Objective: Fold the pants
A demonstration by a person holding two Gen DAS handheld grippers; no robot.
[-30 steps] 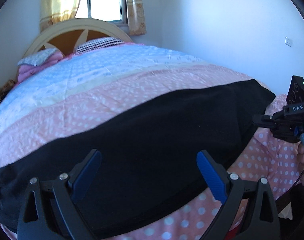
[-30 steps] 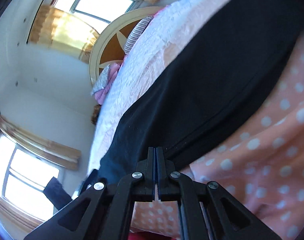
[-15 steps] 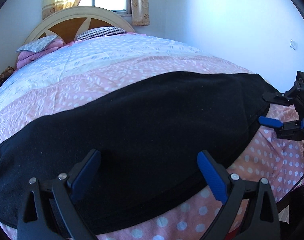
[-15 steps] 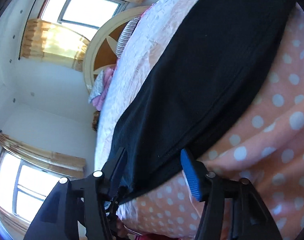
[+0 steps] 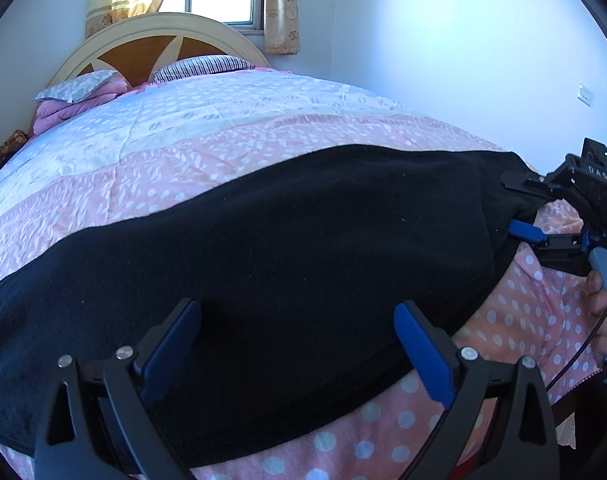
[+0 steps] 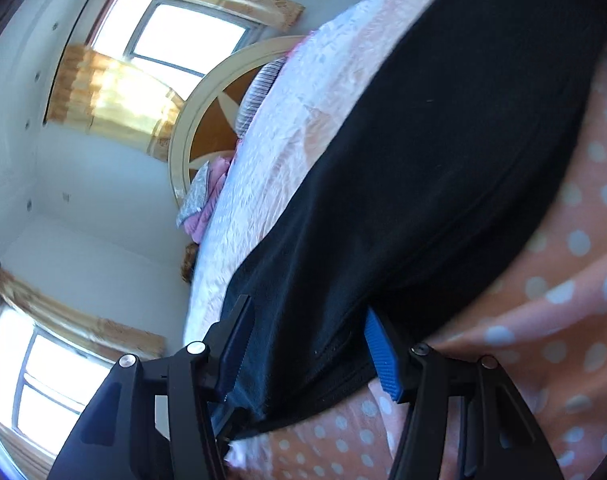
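The black pants (image 5: 287, 248) lie flat in a long band across the near part of the bed, folded lengthwise. My left gripper (image 5: 299, 352) is open, its blue pads over the pants' near edge, holding nothing. My right gripper (image 6: 307, 356) is open and straddles the pants' end edge; it also shows in the left wrist view (image 5: 523, 208) at the right end of the pants (image 6: 443, 152).
The bed has a pink and pale blue quilt (image 5: 207, 140) and a pink polka-dot sheet (image 5: 519, 320) hanging off the near edge. Pillows (image 5: 207, 66) and a folded pink blanket (image 5: 67, 106) lie by the headboard (image 5: 151, 40). A wall (image 5: 463, 40) runs on the right.
My right gripper has opened from shut and moved in over the end of the pants. The left gripper stayed open and shifted slightly; the pants lie flatter.
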